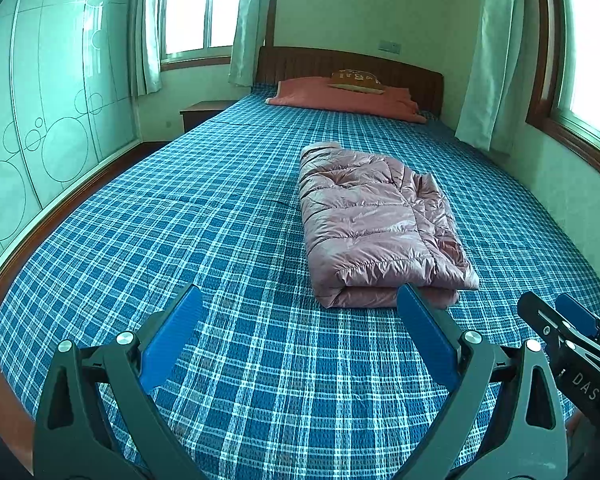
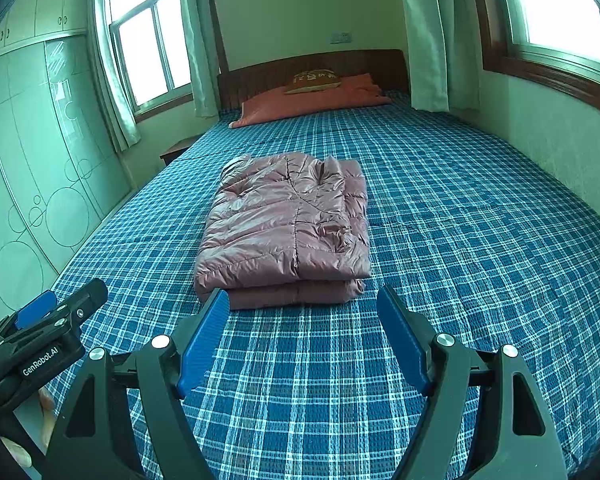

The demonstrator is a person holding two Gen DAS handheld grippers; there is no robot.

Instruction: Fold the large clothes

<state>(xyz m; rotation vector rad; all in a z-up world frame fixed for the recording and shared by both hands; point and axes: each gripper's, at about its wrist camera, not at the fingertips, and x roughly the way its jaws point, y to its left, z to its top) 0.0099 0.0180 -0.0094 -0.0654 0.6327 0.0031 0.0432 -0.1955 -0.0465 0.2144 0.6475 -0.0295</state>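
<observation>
A pink quilted jacket (image 1: pixel 372 224) (image 2: pixel 288 228) lies folded into a thick rectangle in the middle of the blue plaid bed (image 1: pixel 220 208) (image 2: pixel 460 208). My left gripper (image 1: pixel 300 292) hovers open just short of the jacket's near edge and to its left, with only the sheet between its blue pads. My right gripper (image 2: pixel 302 294) stands open in front of the jacket's near fold, touching nothing. Each gripper shows in the other's view: the right one (image 1: pixel 560 320) at the right edge, the left one (image 2: pixel 60 308) at the left edge.
An orange pillow (image 1: pixel 340 98) with a small brown cushion (image 1: pixel 356 80) lies against the wooden headboard (image 1: pixel 300 62). A glass-fronted wardrobe (image 1: pixel 40 120) runs along the left side. A nightstand (image 1: pixel 200 114) stands by the head of the bed. Curtained windows (image 2: pixel 560 4) are on both sides.
</observation>
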